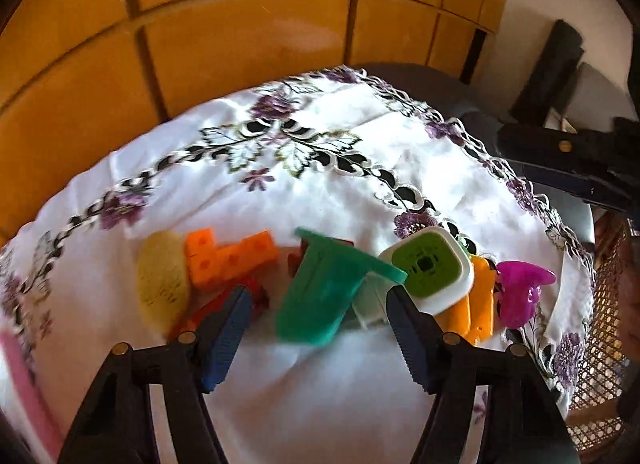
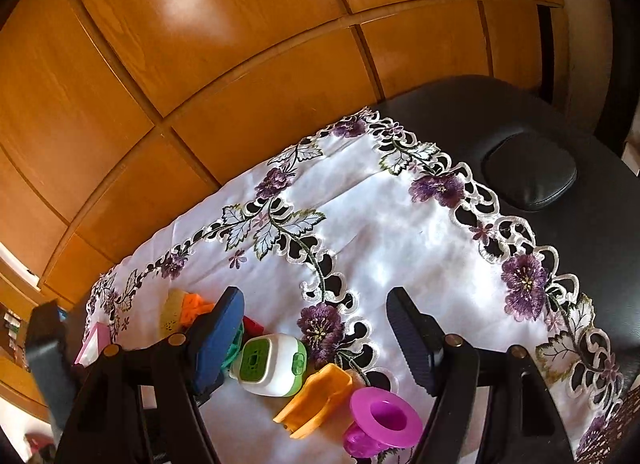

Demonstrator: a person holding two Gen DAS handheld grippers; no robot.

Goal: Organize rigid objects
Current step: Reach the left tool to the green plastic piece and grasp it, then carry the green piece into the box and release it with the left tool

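The rigid objects, a row of small plastic toys, lie across the lower middle of the left wrist view on a white embroidered tablecloth with purple flowers. Your left gripper stands partly spread, and the teal ribbed plastic piece sits between its blue pads, though no pad presses on it that you can see. Your right gripper is spread and pinches nothing; the toys lie low in its frame.

What could go wrong, as a judgement: the teal piece leans on its neighbours, so closing on it at an angle may knock the green-and-white rounded square case or the red blocks behind it, and drag the cloth into folds. The left view is blurred, so your aim may be off, and a ribbed, tilted face may slip out of the pads.

Counted in the left view:
- one yellow rough-surfaced round piece
- one orange cluster of linked cubes
- one teal piece
- one green-and-white case
- one orange-yellow plastic piece
- one magenta translucent funnel-shaped toy

The red blocks are too hidden to count.
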